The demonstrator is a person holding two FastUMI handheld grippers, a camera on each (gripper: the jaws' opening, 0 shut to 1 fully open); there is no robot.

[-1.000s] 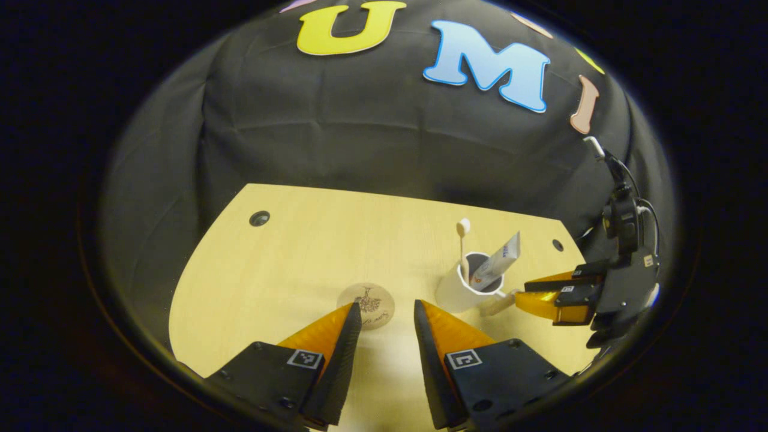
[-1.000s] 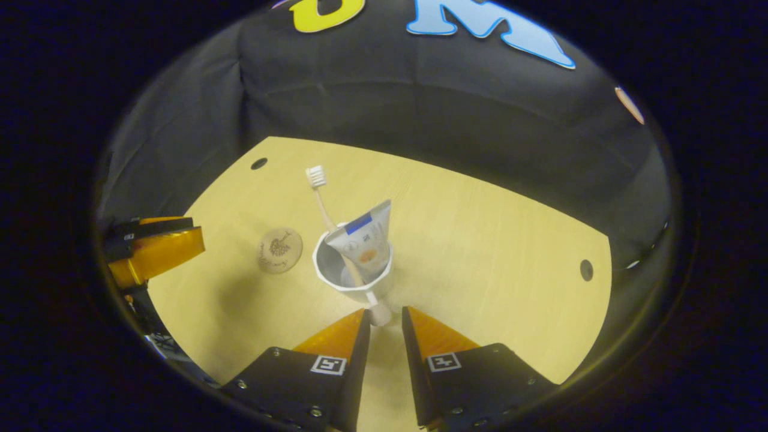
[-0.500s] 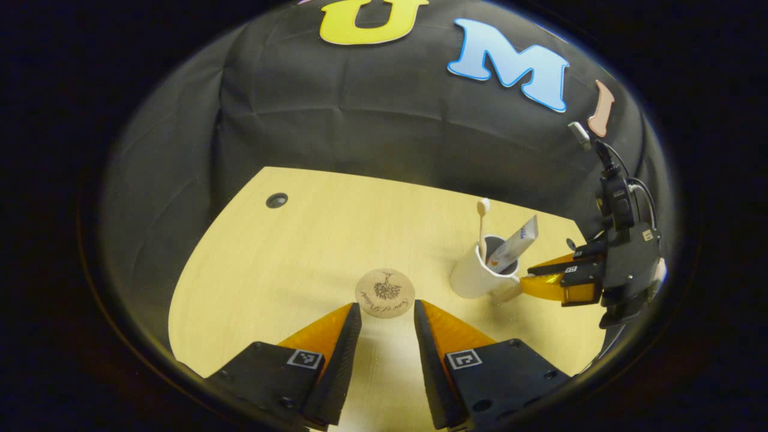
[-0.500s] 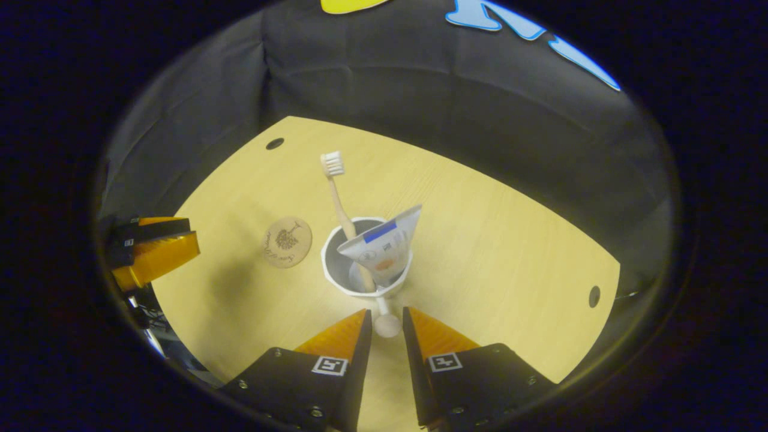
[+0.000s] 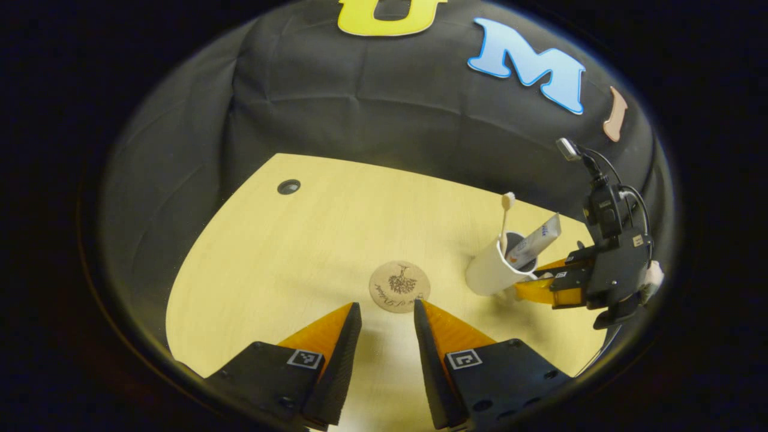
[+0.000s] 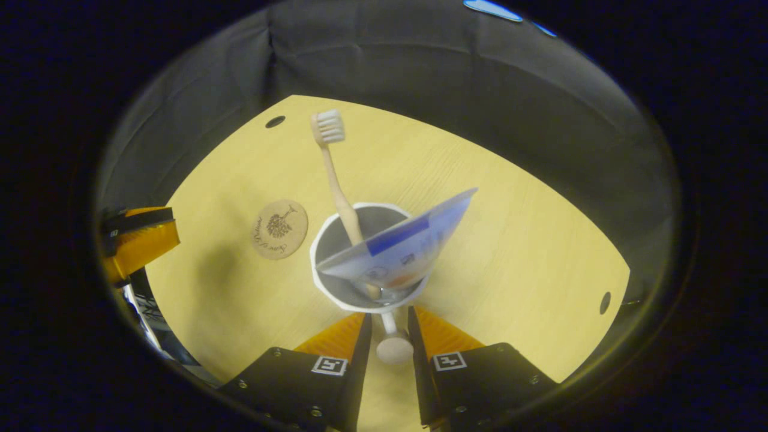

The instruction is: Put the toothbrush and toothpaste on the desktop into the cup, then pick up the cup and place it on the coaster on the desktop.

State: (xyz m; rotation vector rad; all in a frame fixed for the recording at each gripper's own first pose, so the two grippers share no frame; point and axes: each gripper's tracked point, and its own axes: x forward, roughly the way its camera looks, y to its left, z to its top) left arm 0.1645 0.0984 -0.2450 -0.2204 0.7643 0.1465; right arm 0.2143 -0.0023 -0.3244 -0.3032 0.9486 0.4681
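Observation:
A white cup (image 6: pixel 327 282) stands on the wooden desktop (image 6: pixel 510 264), holding a wooden toothbrush (image 6: pixel 336 180) and a toothpaste tube (image 6: pixel 402 246). The cup's handle (image 6: pixel 393 345) ends in a round knob and lies between the fingers of my right gripper (image 6: pixel 389 321), which is open around it; I cannot tell whether the fingers touch it. The round wooden coaster (image 6: pixel 279 229) lies on the desktop left of the cup. In the left gripper view the coaster (image 5: pixel 399 286) is just beyond my left gripper (image 5: pixel 387 312), which is open and holds nothing. There the cup (image 5: pixel 492 276) and right gripper (image 5: pixel 543 288) are at the right.
Cable holes in the desktop sit at the far left (image 5: pixel 288 186) and near the right edge (image 6: pixel 605 302). Black cloth walls rise behind the rounded desk edge. A cable runs up from the right gripper's body (image 5: pixel 606 210).
My right gripper moved forward until the cup's handle lay between its fingers, so the cup looks larger. The left gripper drifted left and back, still open.

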